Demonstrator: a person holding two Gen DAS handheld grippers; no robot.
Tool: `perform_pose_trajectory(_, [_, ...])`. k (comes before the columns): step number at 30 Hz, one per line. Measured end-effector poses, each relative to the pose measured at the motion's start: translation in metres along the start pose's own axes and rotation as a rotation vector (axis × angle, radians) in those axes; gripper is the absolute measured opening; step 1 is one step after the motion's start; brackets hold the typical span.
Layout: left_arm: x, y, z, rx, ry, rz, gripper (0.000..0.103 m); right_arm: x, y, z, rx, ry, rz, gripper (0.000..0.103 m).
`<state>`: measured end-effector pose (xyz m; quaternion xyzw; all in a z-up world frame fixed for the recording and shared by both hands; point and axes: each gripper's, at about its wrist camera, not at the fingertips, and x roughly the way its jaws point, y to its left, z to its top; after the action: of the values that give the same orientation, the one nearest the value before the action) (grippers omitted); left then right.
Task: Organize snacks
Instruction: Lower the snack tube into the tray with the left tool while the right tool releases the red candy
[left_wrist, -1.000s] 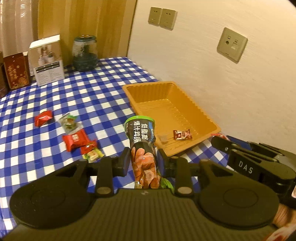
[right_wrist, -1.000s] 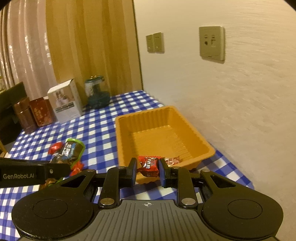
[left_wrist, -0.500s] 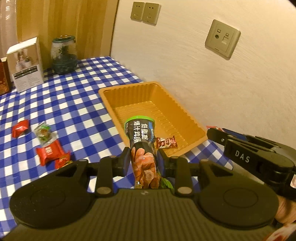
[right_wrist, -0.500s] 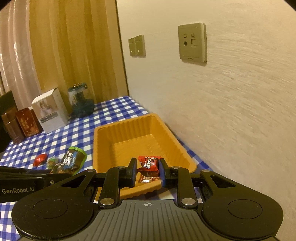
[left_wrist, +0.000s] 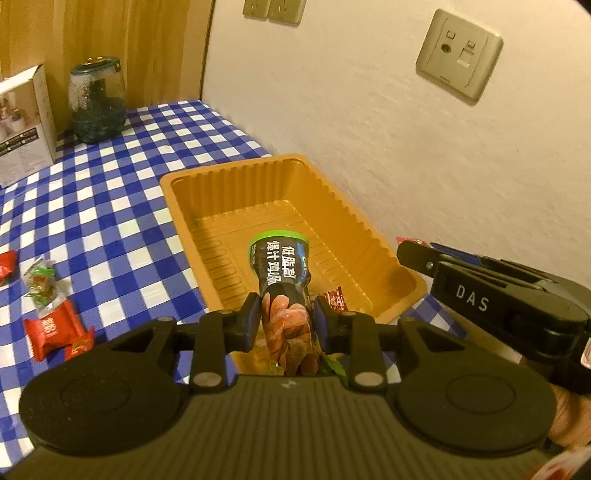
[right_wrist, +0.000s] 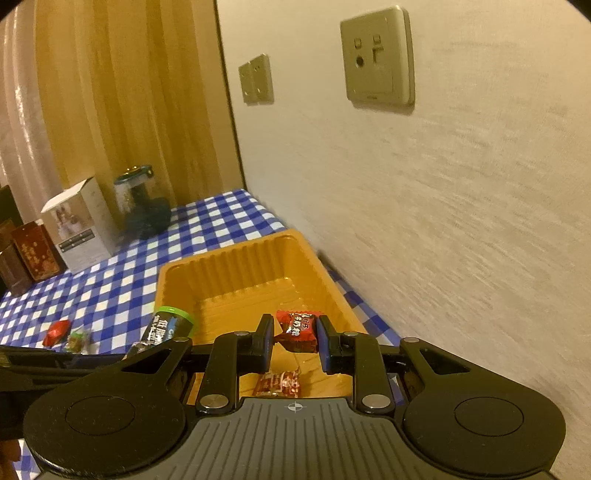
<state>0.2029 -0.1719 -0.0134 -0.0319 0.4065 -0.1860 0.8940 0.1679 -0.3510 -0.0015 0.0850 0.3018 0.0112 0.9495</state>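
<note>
Checked tablecloth (left_wrist: 122, 206), ribbed orange tray (left_wrist: 369, 236), left jaws pinching glossy snack pouch (left_wrist: 282, 280), right jaws clamping crinkly red candy (right_wrist: 298, 330)

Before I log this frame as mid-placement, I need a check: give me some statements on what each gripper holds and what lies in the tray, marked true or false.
1. The left gripper is shut on the green-capped snack pack. True.
2. The right gripper is empty. False: it is shut on a red candy.
3. The orange tray already holds a red-wrapped sweet. True.
4. All snacks are off the checked tablecloth. False: several wrapped sweets, such as the red packet, lie on it left of the tray.
</note>
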Motion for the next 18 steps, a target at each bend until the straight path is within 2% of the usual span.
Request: perform_pose_trajectory(18, [0.044, 0.005, 0.012, 0.002, 0.015, -0.002, 0.028, 0.045, -0.005, 0.000, -0.016, 0.040, -0.001, 0.025])
